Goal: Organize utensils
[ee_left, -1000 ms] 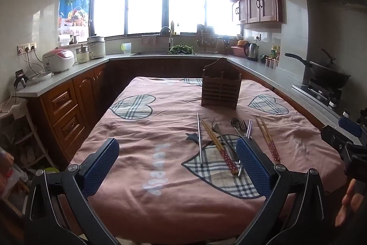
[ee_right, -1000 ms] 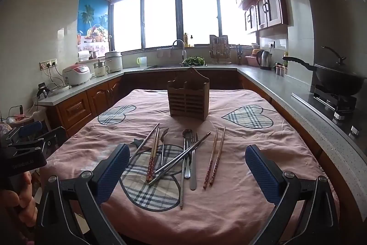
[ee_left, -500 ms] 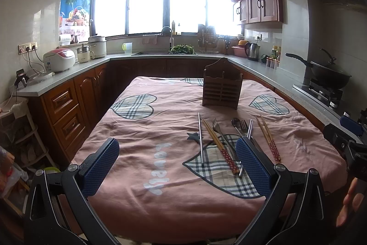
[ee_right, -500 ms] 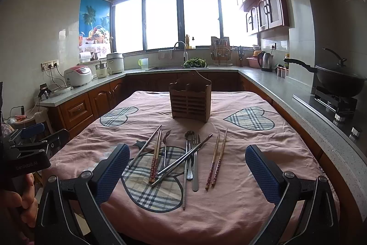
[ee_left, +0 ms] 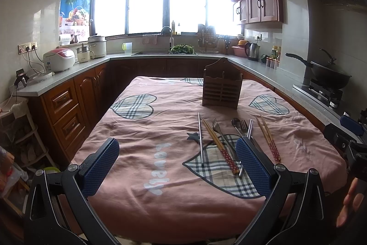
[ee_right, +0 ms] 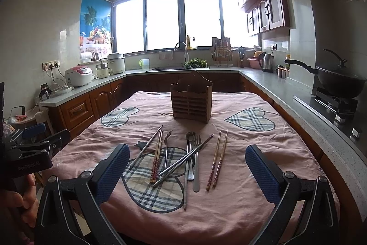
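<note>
A wooden utensil holder (ee_right: 191, 98) stands upright at the middle of the pink-clothed table (ee_right: 240, 199); it also shows in the left wrist view (ee_left: 222, 86). In front of it lie loose utensils: two pairs of wooden chopsticks (ee_right: 218, 160) (ee_right: 157, 156), metal chopsticks (ee_right: 183, 161), a spoon (ee_right: 190, 153), and forks (ee_right: 196, 160) (ee_right: 166, 144). My right gripper (ee_right: 187, 172) is open and empty, near the table's front edge, just short of the utensils. My left gripper (ee_left: 177, 164) is open and empty, to the left of the chopsticks (ee_left: 219, 146).
Kitchen counters surround the table on three sides, with a rice cooker (ee_left: 59, 59) on the left, a sink (ee_left: 170, 51) at the back, and a wok on the stove (ee_left: 330, 77) at the right. Wooden cabinets (ee_left: 68, 105) stand close to the table's left edge.
Both grippers have shifted only slightly; the right view has risen a little and drawn nearer the utensils. Both stay open and nothing on the table has moved.
</note>
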Motion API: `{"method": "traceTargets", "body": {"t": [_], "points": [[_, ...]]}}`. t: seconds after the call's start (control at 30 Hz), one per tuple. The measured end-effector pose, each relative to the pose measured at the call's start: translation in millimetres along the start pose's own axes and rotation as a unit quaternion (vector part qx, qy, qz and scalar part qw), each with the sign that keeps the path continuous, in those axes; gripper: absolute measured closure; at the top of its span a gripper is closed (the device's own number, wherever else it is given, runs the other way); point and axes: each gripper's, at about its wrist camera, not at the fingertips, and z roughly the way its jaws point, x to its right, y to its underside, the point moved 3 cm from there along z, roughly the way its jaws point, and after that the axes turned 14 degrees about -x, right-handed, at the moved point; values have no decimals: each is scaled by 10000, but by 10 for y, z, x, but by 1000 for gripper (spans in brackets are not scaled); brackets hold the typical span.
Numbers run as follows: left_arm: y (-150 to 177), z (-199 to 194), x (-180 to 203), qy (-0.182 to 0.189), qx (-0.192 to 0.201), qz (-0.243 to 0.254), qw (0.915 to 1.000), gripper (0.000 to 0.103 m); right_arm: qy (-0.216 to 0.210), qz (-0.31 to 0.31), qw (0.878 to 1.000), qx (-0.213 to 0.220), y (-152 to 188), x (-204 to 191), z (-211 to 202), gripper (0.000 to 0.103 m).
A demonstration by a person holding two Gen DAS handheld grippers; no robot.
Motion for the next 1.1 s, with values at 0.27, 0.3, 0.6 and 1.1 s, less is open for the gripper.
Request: {"method": "traceTargets", "body": {"t": [0.27,0.3,0.6,1.1], "points": [[7,4,-7,6,10,-14,10000,0,-14,-1,10000,-5,-10,-3,0,1],[7,4,-7,5,11,-15,10000,0,-14,-6,10000,-3,-13,-5,-2,1],[0,-1,-4,5,20,-5,10000,0,-28,-21,10000,3,-22,-17,-5,1],[-4,8,-4,18,3,-17,10000,0,-31,-22,10000,-11,-27,-26,4,1]]}}
